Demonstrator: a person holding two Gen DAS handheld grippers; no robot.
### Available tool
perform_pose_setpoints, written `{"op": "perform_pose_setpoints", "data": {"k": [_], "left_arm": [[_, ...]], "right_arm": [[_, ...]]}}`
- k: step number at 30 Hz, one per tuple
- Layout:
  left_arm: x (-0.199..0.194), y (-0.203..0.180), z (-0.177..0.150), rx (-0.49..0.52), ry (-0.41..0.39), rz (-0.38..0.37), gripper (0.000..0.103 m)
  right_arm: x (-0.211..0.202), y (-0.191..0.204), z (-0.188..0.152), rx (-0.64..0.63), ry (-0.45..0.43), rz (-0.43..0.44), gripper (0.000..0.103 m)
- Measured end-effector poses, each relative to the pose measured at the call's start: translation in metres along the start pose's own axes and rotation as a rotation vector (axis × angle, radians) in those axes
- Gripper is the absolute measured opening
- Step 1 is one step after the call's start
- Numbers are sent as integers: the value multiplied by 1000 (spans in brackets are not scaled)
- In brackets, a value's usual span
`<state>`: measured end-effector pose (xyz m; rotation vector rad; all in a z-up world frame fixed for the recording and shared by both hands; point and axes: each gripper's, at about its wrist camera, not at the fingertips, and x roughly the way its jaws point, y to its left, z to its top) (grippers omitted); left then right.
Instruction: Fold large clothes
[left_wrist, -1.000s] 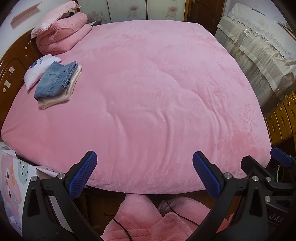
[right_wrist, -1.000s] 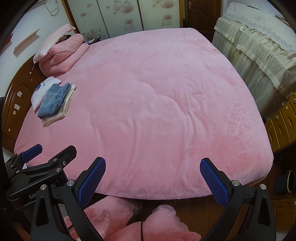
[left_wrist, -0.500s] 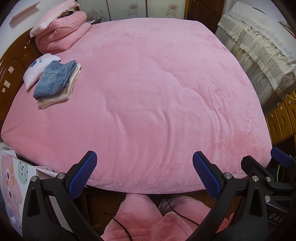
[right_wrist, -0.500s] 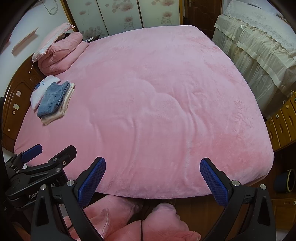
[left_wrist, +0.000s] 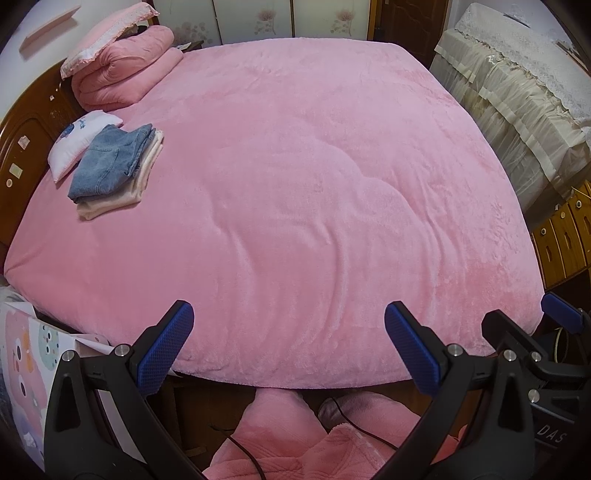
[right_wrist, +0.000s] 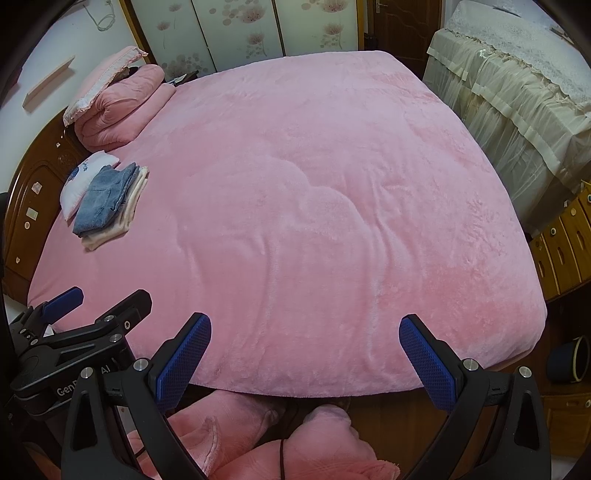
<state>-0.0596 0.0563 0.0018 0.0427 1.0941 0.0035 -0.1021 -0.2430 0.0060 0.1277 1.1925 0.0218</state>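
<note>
Your folded clothes sit stacked near the wooden headboard: blue denim on top of a cream garment, just beside a small white cushion that lies on the headboard side.

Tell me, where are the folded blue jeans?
In both views the folded blue jeans lie on the bed's far left, atop a cream garment, beside the small white pillow near the wooden headboard.

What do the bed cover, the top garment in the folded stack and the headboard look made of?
Bed cover: likely plush fleece, matte, with a soft nap and quilted stitch lines. Top garment: denim by its faded blue and seams. Headboard: dark, glossy carved wood.
</note>
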Motion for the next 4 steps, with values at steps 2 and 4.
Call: {"op": "perform_pose_setpoints", "data": {"k": [2, 4], "left_arm": [[-2, 0, 1, 3, -10, 3, 102], [-3, -1, 1, 2, -18, 4, 102]], "right_arm": [[-1, -1, 0, -2, -6, 2, 103], [-3, -2, 1, -3, -11, 3, 103]]}}
